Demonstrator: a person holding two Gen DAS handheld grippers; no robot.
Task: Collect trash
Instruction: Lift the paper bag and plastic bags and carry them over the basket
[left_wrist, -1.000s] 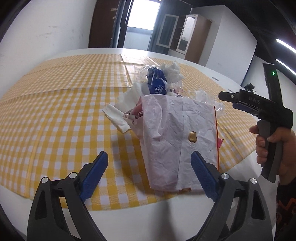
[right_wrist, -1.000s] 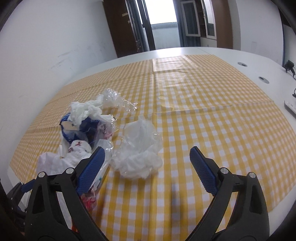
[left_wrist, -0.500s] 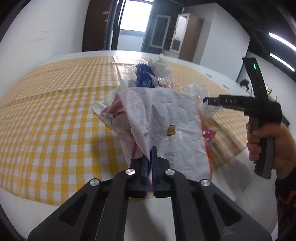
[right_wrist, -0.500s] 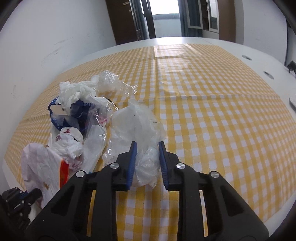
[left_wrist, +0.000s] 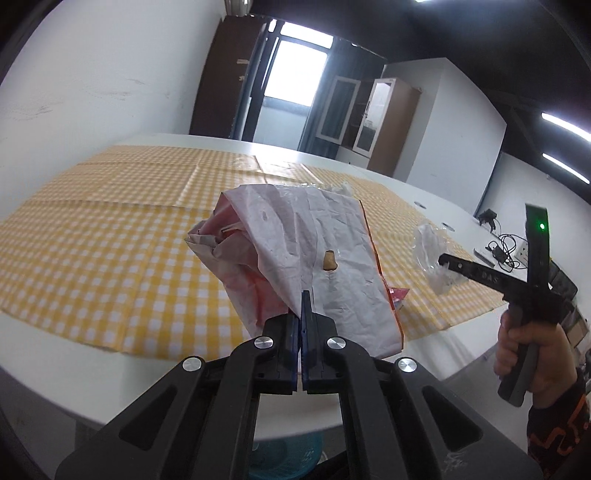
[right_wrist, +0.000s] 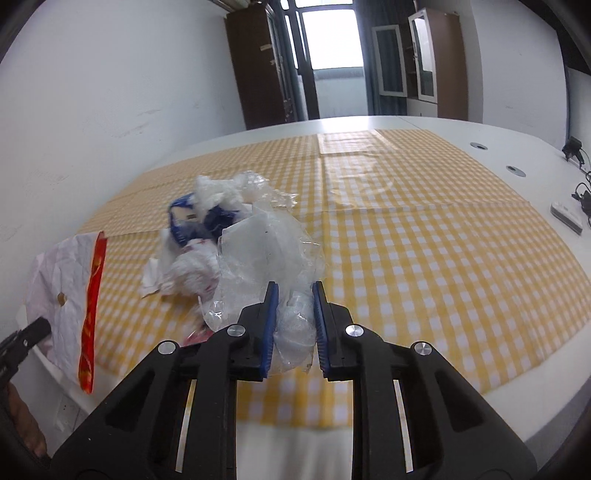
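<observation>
Each hand-held gripper (left_wrist: 302, 314) (right_wrist: 294, 317) clamps trash: paper bag (left_wrist: 314, 254), clear plastic (right_wrist: 266, 251).

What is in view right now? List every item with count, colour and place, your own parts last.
paper bag: one, white with a red edge, lifted above the near table edge in the left gripper.
clear plastic wrap: one crumpled wad, see-through, pinched in the right gripper.
trash pile: one heap, white tissue and blue wrapper, on the cloth behind the wrap.
tablecloth: one, yellow and white check, over the table.
table: one, white, under the cloth.
cables and plug strip: dark and white, far right of the table.
bin: blue, partly seen below the table edge.
left gripper: black with blue pads, shut on the bag.
right gripper: black with blue pads, closed on the wrap.
</observation>
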